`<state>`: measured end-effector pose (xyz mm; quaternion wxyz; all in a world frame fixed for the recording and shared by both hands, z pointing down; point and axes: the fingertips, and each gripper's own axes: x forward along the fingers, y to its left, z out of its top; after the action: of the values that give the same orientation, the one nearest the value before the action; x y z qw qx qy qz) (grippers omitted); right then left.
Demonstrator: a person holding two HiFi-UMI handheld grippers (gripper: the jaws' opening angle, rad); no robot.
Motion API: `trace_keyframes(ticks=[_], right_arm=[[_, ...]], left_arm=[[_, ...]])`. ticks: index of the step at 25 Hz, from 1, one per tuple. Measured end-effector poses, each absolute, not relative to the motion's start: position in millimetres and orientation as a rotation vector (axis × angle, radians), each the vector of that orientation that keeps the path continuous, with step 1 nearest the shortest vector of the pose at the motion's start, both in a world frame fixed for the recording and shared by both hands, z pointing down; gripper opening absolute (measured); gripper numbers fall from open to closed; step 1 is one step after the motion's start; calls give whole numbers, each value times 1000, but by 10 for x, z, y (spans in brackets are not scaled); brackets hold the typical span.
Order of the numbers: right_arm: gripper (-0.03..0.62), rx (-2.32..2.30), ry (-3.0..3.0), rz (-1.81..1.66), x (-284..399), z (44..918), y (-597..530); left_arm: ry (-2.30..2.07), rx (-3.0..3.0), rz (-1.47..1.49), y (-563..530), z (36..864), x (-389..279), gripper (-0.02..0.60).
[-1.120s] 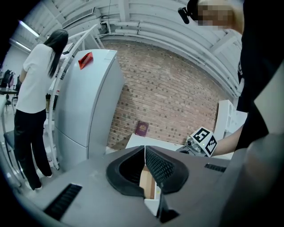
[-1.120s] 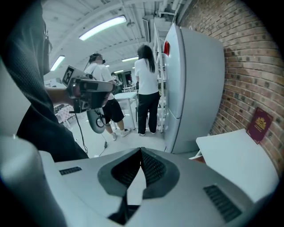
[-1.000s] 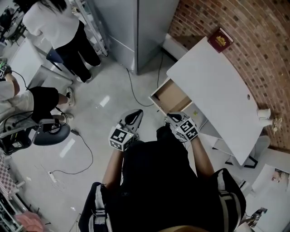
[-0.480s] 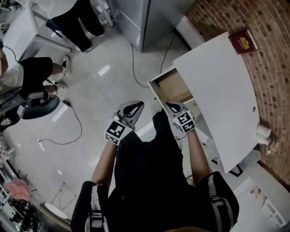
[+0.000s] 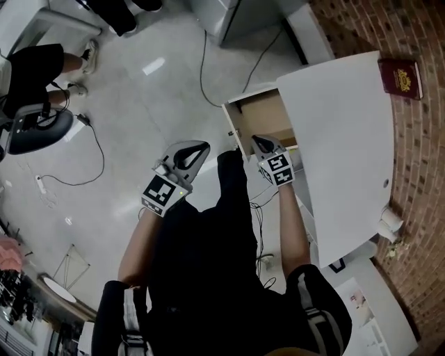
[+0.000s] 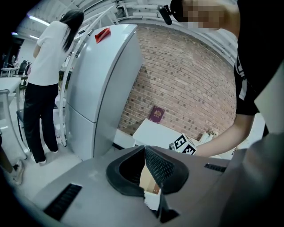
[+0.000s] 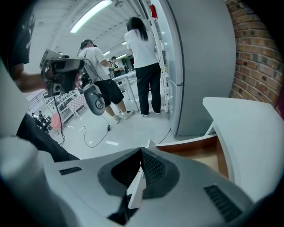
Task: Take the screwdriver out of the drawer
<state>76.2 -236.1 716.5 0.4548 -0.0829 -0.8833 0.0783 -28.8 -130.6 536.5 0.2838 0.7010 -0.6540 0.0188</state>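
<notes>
Approach stage: the right claw (image 5: 259,142) hangs at the open drawer (image 5: 263,119) under the white desk (image 5: 341,139), the left claw (image 5: 199,147) beside it, both pinched shut and empty; the screwdriver is unseen, so the next move likely calls for opening up and reaching inside.

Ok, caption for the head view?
Left tool and right tool, both shut, near the open wooden drawer under the white table; no screwdriver visible.

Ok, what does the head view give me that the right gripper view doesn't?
Head view only: the marker cube on the right claw and the white table's whole top. Right gripper view only: the ceiling lights and the bystanders' upper bodies. Both: that claw, shut and empty, near the open drawer, plus the brick wall and grey cabinet. Neither shows a screwdriver.
</notes>
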Motion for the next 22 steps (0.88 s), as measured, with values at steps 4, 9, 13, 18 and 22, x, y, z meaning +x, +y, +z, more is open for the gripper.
trace_keyframes(ticks=[4,9,13,18,22], right_arm=[[57,-218,-2142,187,681,7543,-2454],[62,-241,-2093,186,560,8109,-2551],[66,-283,-2037,193,510,8615,-2594],[104,-287,-1976,182,450,9148,-2762],[132,-320,-1958,225,305,9494,-2793]], left_arm=[[-1739,1860,61,-1257,5581,-309,18],[-1761,1787,6,-1241,5856,-385,18],[-1777,1749,0,-1216,6059,-369,18],[-1765,1713,-24,-1198,6330,-259,18],[-1749,1691,-33,-1150,6532,-192,18]])
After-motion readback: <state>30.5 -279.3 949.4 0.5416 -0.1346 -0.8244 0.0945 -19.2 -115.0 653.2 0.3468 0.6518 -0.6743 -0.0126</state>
